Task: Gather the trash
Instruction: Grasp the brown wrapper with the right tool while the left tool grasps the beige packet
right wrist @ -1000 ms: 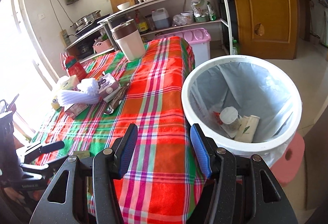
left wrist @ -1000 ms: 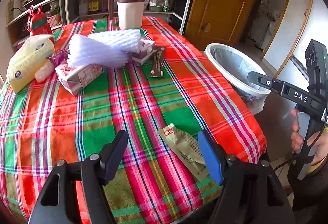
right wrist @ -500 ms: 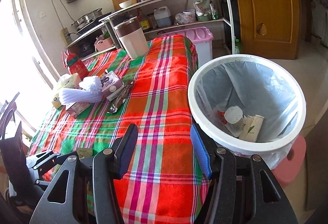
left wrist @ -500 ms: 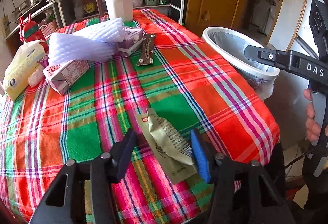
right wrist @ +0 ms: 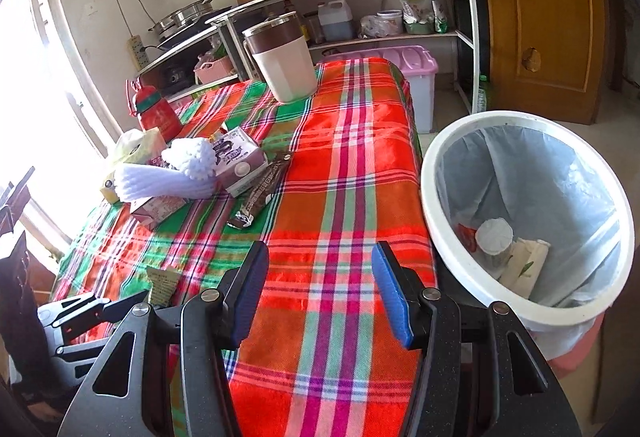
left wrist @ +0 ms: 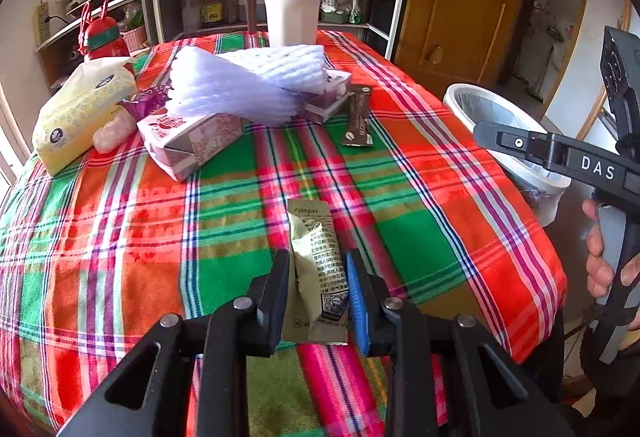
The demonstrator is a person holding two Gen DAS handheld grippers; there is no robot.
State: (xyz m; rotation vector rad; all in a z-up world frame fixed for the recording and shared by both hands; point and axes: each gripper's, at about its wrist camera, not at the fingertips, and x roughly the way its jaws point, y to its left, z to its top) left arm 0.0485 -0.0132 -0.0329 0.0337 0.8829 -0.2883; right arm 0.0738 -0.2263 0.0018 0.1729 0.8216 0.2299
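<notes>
Since a second ago the left gripper (left wrist: 318,289) has come forward over the near edge of the surface (left wrist: 460,237) and narrowed its fingers onto the pale sachet (left wrist: 318,257), which then lay loose between wide-open fingers. Now the fingers press the sachet's lower half from both sides, and its top end sticks up and forward; whether it has left the cloth cannot be told. The right gripper (right wrist: 320,285) hangs over the corner of the surface beside the bin (right wrist: 436,205), its fingers wide apart and holding nothing. The bin stands just off the right edge of the surface, lined with a bag, and already holds a cup (right wrist: 494,239) and a small carton (right wrist: 524,267), so part of the job looks done. Left on the surface are a brown wrapper (left wrist: 358,115), a pink carton (left wrist: 192,141), a purple box (right wrist: 238,159) and white foam netting (left wrist: 248,85), all likely trash. A tissue pack (left wrist: 80,113), a red bottle (left wrist: 102,37) and a mug (left wrist: 292,9) probably stay. Next comes, by this reading, carrying the sachet to the bin.
</notes>
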